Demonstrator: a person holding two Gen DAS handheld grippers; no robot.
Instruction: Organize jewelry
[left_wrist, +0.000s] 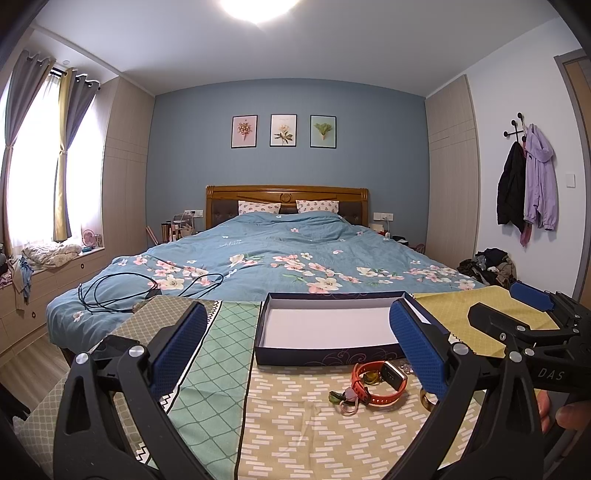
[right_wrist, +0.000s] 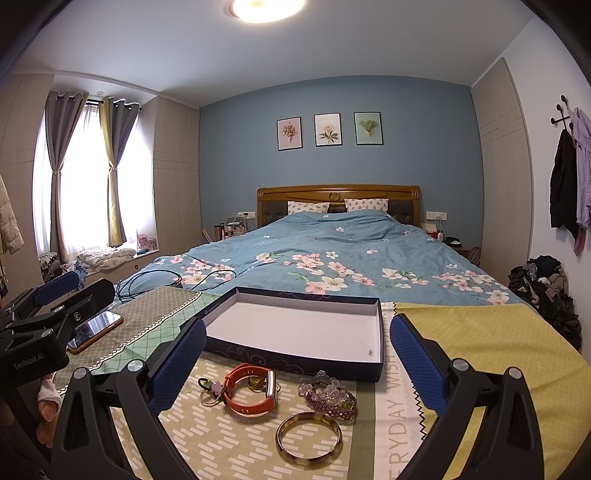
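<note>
**Jewelry lot on patterned cloth, shallow box beside it**

Container: shallow box (right_wrist: 295, 328), dark blue walls with pale scrollwork, white floor. It sits at centre frame in both views, on the patchwork cloth (right_wrist: 221, 443), with the blue floral bed (right_wrist: 351, 258) behind. One tiny speck lies near its lower right inner corner; what it is cannot be told.

Items, all outside the box, just in front of its near wall:
- Orange-strapped watch (right_wrist: 251, 393), silver case, lying on its side.
- Small charm piece (right_wrist: 212, 389) with green and pink stones, touching the watch strap on its left.
- Beaded bracelet (right_wrist: 330, 397), clear and purple beads, right of the watch.
- Gold bangle (right_wrist: 309, 439), plain, flat, lowest in frame, near the bracelet.

View differences: the right wrist view shows bangle and bracelet whole, plus a phone (right_wrist: 96, 330) at left. In the left wrist view the watch (left_wrist: 376, 382) and charm piece (left_wrist: 345, 398) are clear, but the bangle (left_wrist: 426, 400) is only a sliver behind a pad.

Tools: left gripper (left_wrist: 297, 354) spread wide, holding nothing. Right gripper (right_wrist: 297, 363) likewise wide, holding nothing.
</note>
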